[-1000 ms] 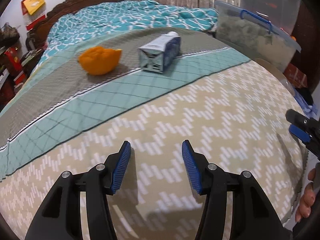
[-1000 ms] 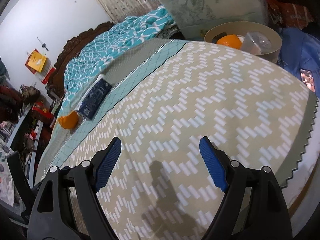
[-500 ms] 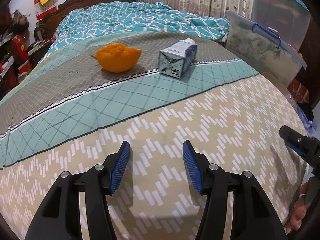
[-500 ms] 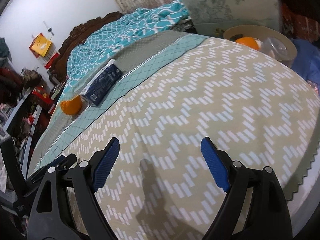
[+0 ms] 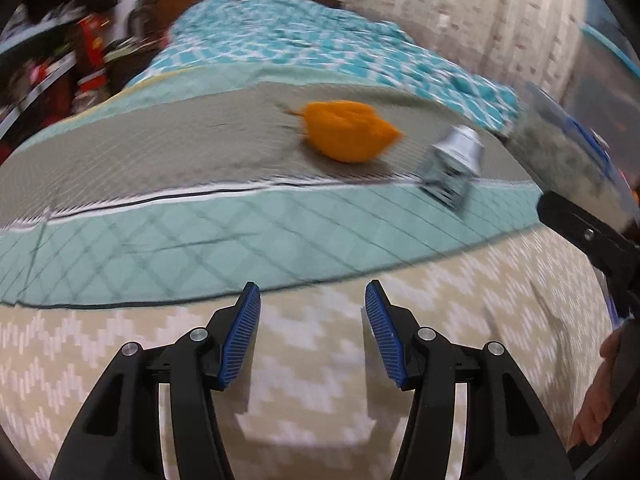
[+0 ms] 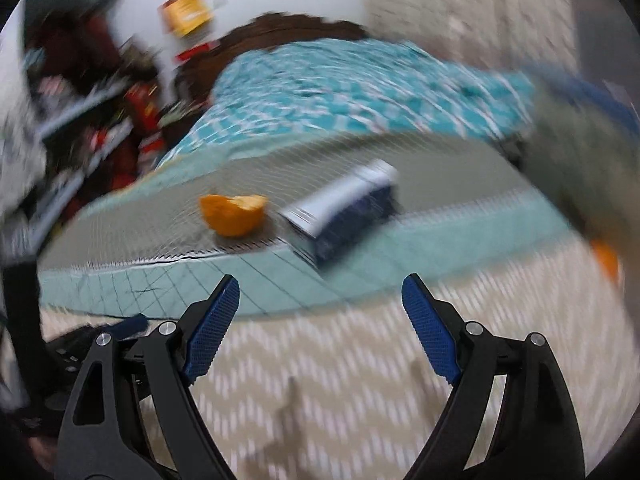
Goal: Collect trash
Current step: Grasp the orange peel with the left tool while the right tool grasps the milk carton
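Both frames are motion-blurred, so fine detail is soft.

My left gripper (image 5: 312,332) hangs over the beige zigzag part of the bedspread (image 5: 304,400), jaws apart at a middling gap w/ nothing between them, only cloth below. Ahead of it and a bit to the right lies the orange peel (image 5: 348,130) on the grey band of the spread, a cupped half w/ its pointed end toward the right of the view. Further right of the peel, near it but not touching as far as I can tell, is the milk carton (image 5: 452,172), lying on its side across the stripe where grey meets teal. In this view its folded end faces me and its long axis runs away from the gripper, toward the far right.

My right gripper (image 6: 320,320) also sits over the zigzag area, jaws wide and empty (the 2 blue pads well apart). Straight ahead of it the carton (image 6: 344,212) lies w/ its long axis on a diagonal, near end lower left, far end upper right; dark blue side faces me. The peel (image 6: 234,214) is just left of the carton's near end, open side up. Both are well beyond the fingertips.

At the left view's right edge I see part of my right gripper's black frame and my hand (image 5: 596,400) on it.
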The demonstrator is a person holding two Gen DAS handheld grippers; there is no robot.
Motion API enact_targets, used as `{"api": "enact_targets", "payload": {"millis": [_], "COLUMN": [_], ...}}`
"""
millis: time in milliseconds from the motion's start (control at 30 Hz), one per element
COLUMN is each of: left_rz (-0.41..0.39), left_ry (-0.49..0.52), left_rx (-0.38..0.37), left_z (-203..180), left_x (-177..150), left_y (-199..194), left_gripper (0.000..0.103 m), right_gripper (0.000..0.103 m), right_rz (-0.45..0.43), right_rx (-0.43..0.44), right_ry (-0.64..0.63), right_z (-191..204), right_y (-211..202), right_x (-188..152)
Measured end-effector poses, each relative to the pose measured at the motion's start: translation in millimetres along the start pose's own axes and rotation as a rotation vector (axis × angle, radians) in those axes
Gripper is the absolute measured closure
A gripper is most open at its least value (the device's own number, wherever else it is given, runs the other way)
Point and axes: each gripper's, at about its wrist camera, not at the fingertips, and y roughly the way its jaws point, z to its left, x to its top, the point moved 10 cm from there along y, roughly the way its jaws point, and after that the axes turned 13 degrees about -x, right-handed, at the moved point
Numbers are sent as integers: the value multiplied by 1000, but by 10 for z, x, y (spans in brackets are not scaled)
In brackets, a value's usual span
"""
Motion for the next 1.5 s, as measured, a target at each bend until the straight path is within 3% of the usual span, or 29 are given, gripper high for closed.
{"api": "enact_targets", "payload": {"millis": [200,333,367,433,467,533,633,767,867,933,1033,1100,1167,1200,1267,1400,1500], "left_rz": [-50,-70,-75,-84,-86,-91,-93,-87,-74,-85,-91,-89,-80,-72,-64,-54,13], "left_ry": [-138,-184,-191,-208,-213,-222,-229,-252,-262,-243,-197,-160,-143,-142,-145,-81,-68], "left_rx": [18,22,21,21,19,12,-5,-107,-244,-262,-231,-199,-204,-205,-197,-146,-125], "left_z": [428,560,584,627,646,656,640,564,388,302,207,139,86,64,115,127,164], "left_x": [110,150,153,170,187,182,190,181,158,166,193,248,347,440,602,1020,1219], "left_y": [-138,-190,-202,-218,-215,-231,-230,-226,-217,-245,-272,-290,-292,-284,-242,43,399], "left_gripper": [50,50,50,50,50,50,47,47,44,44,43,43,42,42,42,33,31], "right_gripper": [20,20,23,41,45,74,90,93,93,92,90,85,35,5,6,6,6], "right_rz": [91,175,188,209,183,181,175,179,186,192,167,180,187,170,187,214,250], "right_rx": [85,115,120,136,137,158,176,222,278,342,332,288,203,180,162,149,156], "right_ry": [-62,-68,-72,-111,-138,-181,-232,-228,-215,-186,-62,99,265,336,443,462,514], "right_z": [505,746,773,884,939,1027,1107,1073,1027,956,561,125,-303,-456,-655,-545,-467], "right_y": [572,939,993,1063,1022,917,717,390,82,-107,-187,-26,188,248,456,762,988], "right_x": [444,528,508,465,475,422,230,-102,-384,-533,-501,-378,-265,-217,-132,-52,11]}}
